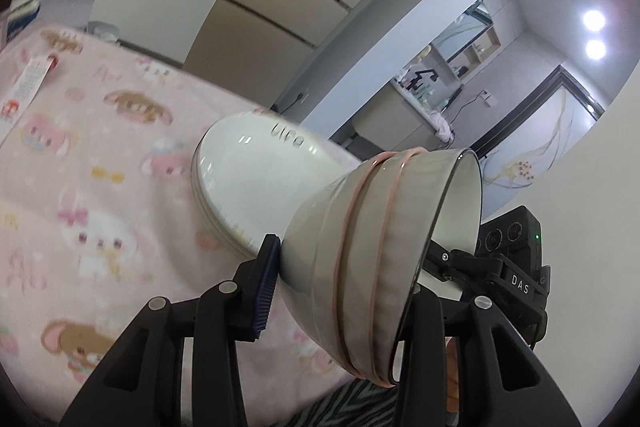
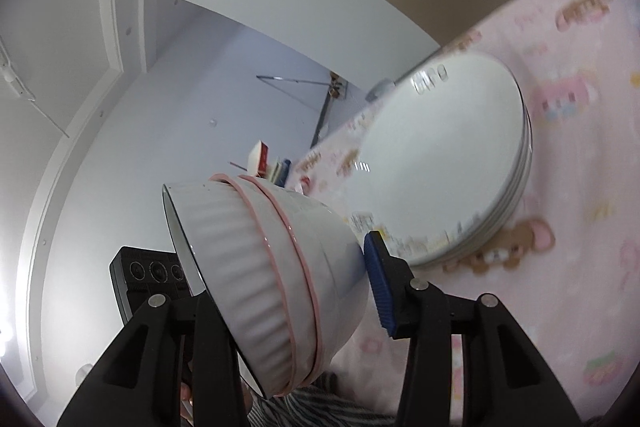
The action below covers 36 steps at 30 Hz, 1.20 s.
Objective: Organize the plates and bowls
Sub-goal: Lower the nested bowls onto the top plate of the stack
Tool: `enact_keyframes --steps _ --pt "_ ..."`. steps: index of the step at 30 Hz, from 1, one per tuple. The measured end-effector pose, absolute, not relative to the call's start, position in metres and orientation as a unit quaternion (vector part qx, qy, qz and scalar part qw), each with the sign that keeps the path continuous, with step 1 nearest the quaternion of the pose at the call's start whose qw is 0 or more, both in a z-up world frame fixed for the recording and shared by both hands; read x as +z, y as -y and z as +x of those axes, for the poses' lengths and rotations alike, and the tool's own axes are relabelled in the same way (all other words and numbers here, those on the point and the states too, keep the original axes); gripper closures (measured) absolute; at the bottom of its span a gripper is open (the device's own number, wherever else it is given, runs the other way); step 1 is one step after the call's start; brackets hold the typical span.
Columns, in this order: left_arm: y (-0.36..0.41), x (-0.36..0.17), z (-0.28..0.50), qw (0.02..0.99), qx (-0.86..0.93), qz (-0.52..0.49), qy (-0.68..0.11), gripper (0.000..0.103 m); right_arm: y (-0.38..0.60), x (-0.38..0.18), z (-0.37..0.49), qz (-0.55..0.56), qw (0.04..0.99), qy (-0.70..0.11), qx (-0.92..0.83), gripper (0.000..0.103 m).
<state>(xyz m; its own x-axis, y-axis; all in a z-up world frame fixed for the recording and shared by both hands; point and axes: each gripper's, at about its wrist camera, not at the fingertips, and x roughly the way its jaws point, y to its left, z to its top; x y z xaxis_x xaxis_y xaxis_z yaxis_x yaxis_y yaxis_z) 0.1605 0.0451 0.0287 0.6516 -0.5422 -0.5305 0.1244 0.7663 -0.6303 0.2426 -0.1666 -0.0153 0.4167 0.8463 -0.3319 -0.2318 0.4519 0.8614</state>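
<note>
Bowls: both hand-held grippers, left (image 1: 340,287) and right (image 2: 288,291), clamp one nested stack of white ribbed pink-rimmed ceramic bowls (image 1: 372,267); rising evenly should level it, clearing the white plate stack (image 2: 444,163) at one o'clock.

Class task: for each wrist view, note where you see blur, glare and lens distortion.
Left wrist view: blanket print is smeared, two ceiling lights flare white, cabinet edges bow. Right wrist view: plates and blanket look streaked, bright glare washes the left edge, wall trim curves; bowls stay fairly sharp.
</note>
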Motion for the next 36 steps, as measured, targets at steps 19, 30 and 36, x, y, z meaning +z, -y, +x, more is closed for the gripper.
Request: enact_keyframes --steps 19,30,36 --pt "-0.035 0.006 0.256 0.839 -0.189 -0.294 -0.417 0.062 0.179 -0.025 0.315 0.398 0.763 -0.406 0.307 0.061" --pt "-0.049 -0.028 0.275 0.825 -0.179 -0.325 -0.426 0.062 0.162 -0.043 0.336 0.375 0.773 -0.42 0.293 0.062" --pt "-0.052 -0.036 0.278 0.82 -0.18 -0.336 -0.428 0.062 0.156 -0.044 0.339 0.344 0.79 -0.417 0.287 0.062"
